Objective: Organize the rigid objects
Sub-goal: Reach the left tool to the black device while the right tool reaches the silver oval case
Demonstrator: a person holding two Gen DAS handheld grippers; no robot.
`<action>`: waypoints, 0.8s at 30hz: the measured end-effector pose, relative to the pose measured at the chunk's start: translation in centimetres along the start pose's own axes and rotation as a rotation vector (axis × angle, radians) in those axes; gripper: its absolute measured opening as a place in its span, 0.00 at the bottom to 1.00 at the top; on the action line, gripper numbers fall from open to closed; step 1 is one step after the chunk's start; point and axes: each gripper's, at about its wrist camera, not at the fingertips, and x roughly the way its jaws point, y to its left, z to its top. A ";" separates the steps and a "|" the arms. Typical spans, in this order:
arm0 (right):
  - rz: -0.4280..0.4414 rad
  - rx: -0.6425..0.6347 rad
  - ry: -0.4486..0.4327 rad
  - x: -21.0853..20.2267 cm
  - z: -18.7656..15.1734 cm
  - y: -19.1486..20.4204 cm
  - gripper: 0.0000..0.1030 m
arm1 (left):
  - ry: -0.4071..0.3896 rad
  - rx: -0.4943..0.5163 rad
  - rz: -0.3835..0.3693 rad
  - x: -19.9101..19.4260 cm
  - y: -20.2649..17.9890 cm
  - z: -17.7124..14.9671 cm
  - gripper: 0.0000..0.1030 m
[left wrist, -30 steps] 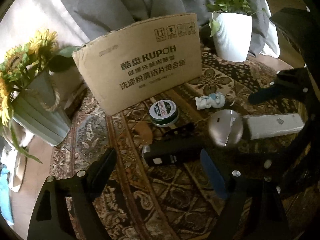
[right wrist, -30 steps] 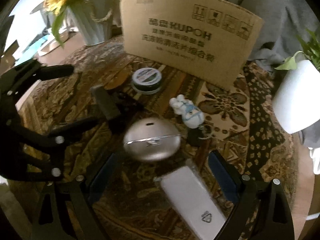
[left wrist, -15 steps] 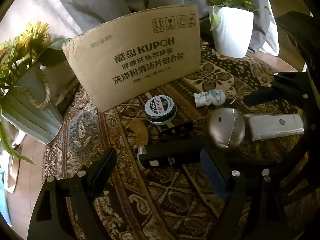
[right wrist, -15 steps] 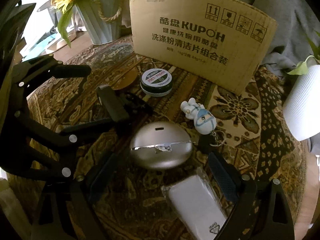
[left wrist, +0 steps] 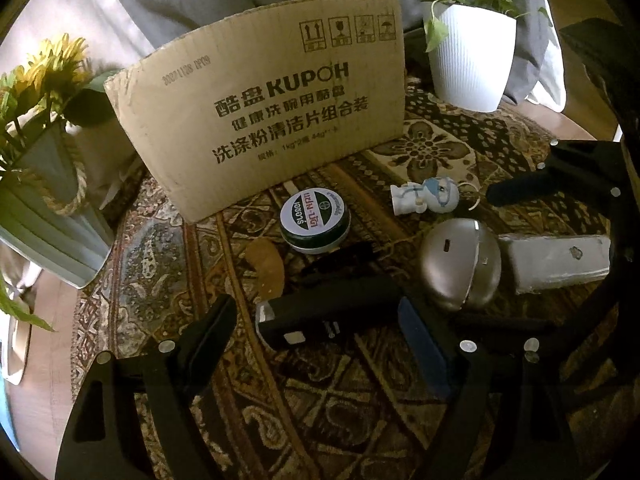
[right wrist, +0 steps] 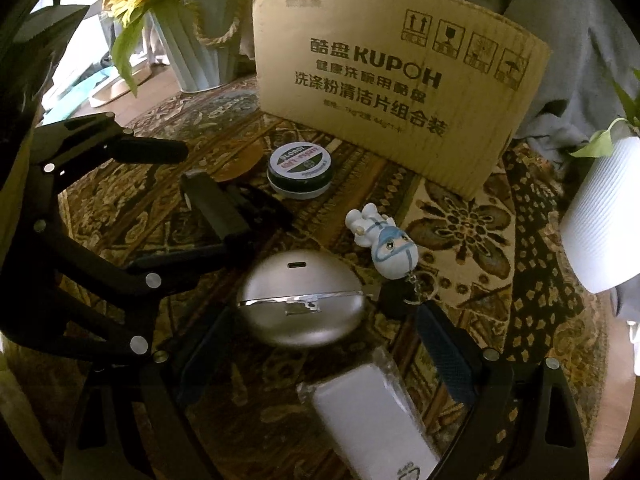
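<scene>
Your left gripper (left wrist: 316, 316) hung with jaws wide and nothing pinched, a black rectangular device (left wrist: 328, 314) lying on the patterned rug (left wrist: 320, 392) between its fingertips. Farther right, your right gripper (right wrist: 320, 332) also gaped wide, the silver oval case (right wrist: 300, 304) resting between its fingers, untouched, a white wrapped pack (right wrist: 372, 420) just below.
</scene>
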 end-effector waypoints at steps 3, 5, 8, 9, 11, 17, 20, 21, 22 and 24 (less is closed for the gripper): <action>0.010 0.003 0.001 0.4 0.0 -0.1 0.85 | 0.013 -0.019 -0.005 0.6 0.2 0.1 0.76; 0.023 0.008 0.002 0.7 0.0 -0.1 0.80 | 0.027 -0.033 -0.014 1.0 0.3 0.0 0.73; 0.030 0.001 -0.005 0.9 0.2 0.1 0.78 | 0.010 -0.044 -0.007 1.0 0.4 -0.1 0.73; 0.029 -0.002 -0.008 1.0 0.2 0.1 0.78 | 0.009 -0.046 -0.005 1.0 0.5 -0.1 0.73; 0.032 -0.003 -0.015 1.0 0.3 0.2 0.78 | 0.004 -0.052 0.000 1.0 0.5 -0.1 0.72; 0.048 -0.034 -0.032 1.0 0.4 0.9 0.65 | 0.008 -0.068 0.022 0.7 0.6 -0.2 0.73; 0.047 -0.025 -0.032 1.0 0.3 1.0 0.65 | 0.010 -0.084 0.035 0.3 0.7 -0.4 0.73; 0.045 -0.023 -0.032 1.0 0.3 1.0 0.65 | 0.009 -0.089 0.039 0.1 0.7 -0.4 0.73; 0.044 -0.021 -0.035 0.8 0.3 1.1 0.65 | 0.007 -0.095 0.045 -0.1 0.7 -0.5 0.73; 0.033 -0.019 -0.043 0.6 0.4 1.2 0.65 | 0.003 -0.105 0.056 -0.7 0.9 -0.6 0.73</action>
